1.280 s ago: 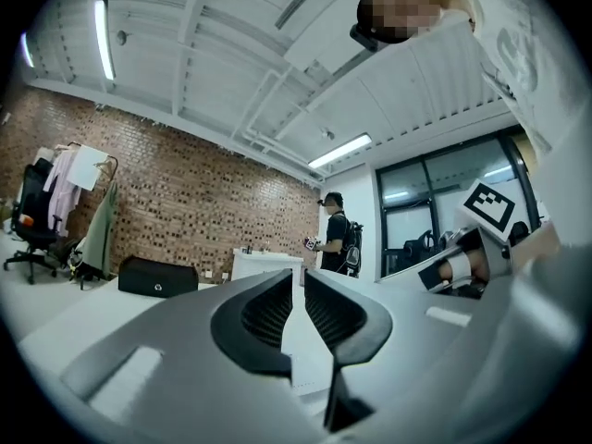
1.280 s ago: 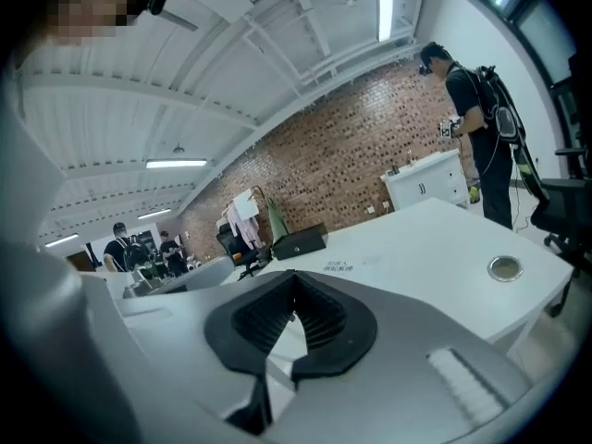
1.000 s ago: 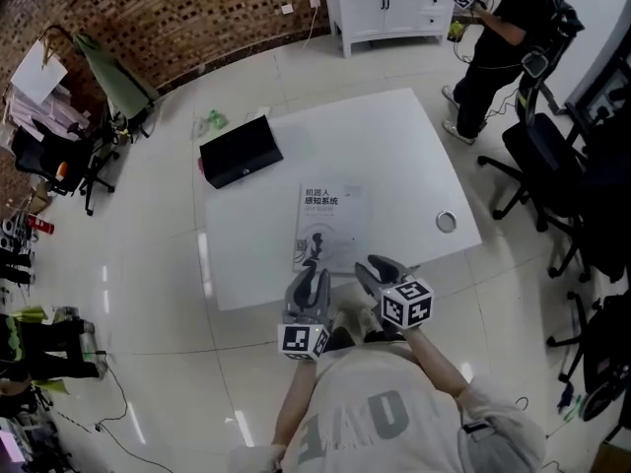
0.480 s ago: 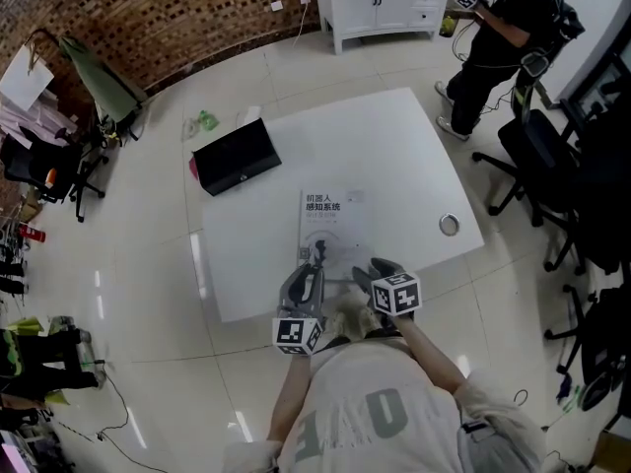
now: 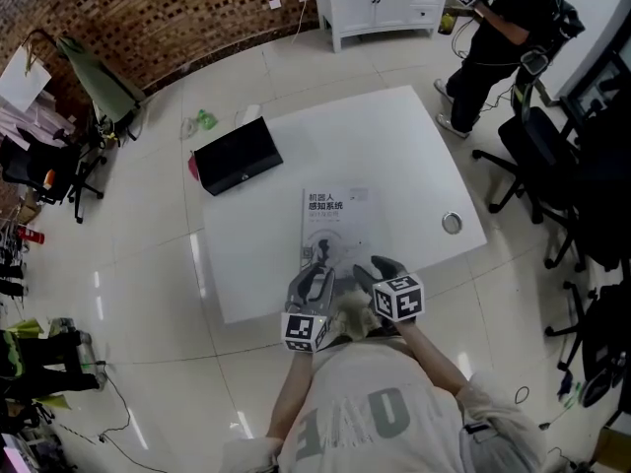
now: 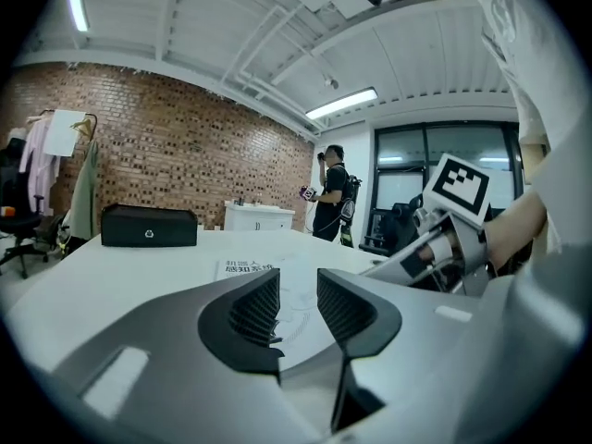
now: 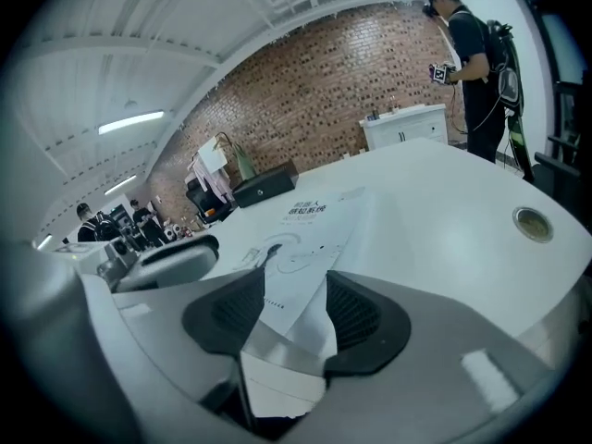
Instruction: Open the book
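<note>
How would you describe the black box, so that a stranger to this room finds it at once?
Find the white table in the middle of the floor. At its far left corner lies a long black box, beyond the white book; it is the only dark thing on the table.

a white table (image 5: 394, 136) is set on a glossy tiled floor (image 5: 148, 264). a black case (image 5: 237, 156) is laid at the table's far left corner, and a small round metal ring (image 5: 452, 223) is seen near its right edge — well apart from the case. a white cabinet (image 5: 380, 3) is placed by the brick wall (image 5: 168, 18), with a person in dark clothes (image 5: 498, 37) stood just beside it. black office chairs (image 5: 547, 156) are gathered at the right — a small green item (image 5: 204, 120) is left on the floor near the case.
</note>
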Available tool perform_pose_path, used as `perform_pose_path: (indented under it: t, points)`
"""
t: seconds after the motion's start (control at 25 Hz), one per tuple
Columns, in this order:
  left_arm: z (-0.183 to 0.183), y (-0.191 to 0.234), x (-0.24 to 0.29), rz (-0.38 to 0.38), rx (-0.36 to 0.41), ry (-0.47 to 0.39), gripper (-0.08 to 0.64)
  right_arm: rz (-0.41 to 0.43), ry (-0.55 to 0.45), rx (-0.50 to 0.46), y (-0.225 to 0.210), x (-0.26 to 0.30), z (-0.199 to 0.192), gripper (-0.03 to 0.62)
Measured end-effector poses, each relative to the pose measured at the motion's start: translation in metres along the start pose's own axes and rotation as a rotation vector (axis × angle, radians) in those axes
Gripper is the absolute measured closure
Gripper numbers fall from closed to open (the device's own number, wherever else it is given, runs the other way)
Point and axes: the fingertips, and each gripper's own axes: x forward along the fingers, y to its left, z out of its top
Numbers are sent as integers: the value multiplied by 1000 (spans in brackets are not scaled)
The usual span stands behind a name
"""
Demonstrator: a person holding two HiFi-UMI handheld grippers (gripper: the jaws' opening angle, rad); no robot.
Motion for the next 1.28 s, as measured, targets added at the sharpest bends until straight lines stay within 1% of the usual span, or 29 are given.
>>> perform_pose_path:
  t: [0.16,0.32,0.4,0.52,0.6,0.64,0.68,0.76,0.88,0.96,1.04,1.12,1.16,1.24,1.28]
  points:
    - [-8,-9,1,-50,53,28,407,46,-77,27,12,-8,17,390]
    - [-13,-30,4,-134,133,60,390,91,-131,35,25,-13,33,395]
    - [-14,-36,7,-153,159,71,385,128,-156,42,35,-15,43,401]
    - [-10,-33,13,-122,183,63,382,215,-178,50,57,-17,58,405]
    - [-8,-30,15,-97,209,64,390,258,-188,30,72,-17,64,404]
    - [-7,-28,14,-84,220,64,430,268,-191,16,78,-16,65,405]
    - [-5,-25,13,-69,228,63,494,275,-192,3,83,-16,66,404]
    - [1,-19,10,-33,237,49,520,284,-194,-12,89,-16,68,399]
    - [11,-9,6,14,226,14,536,294,-207,-24,91,-19,71,399]
    - [17,0,3,50,214,-2,541,283,-208,-16,85,-18,67,378]
    - [19,4,0,68,219,-6,538,299,-209,46,77,-15,60,358]
    - [18,0,0,59,235,-3,537,348,-236,122,75,-19,58,356]
    - [18,-1,1,53,236,-2,537,367,-257,132,76,-22,59,360]
    - [19,2,-1,62,223,-6,538,369,-304,90,79,-30,64,374]
    - [20,8,-3,85,201,-13,541,348,-331,57,78,-34,68,377]
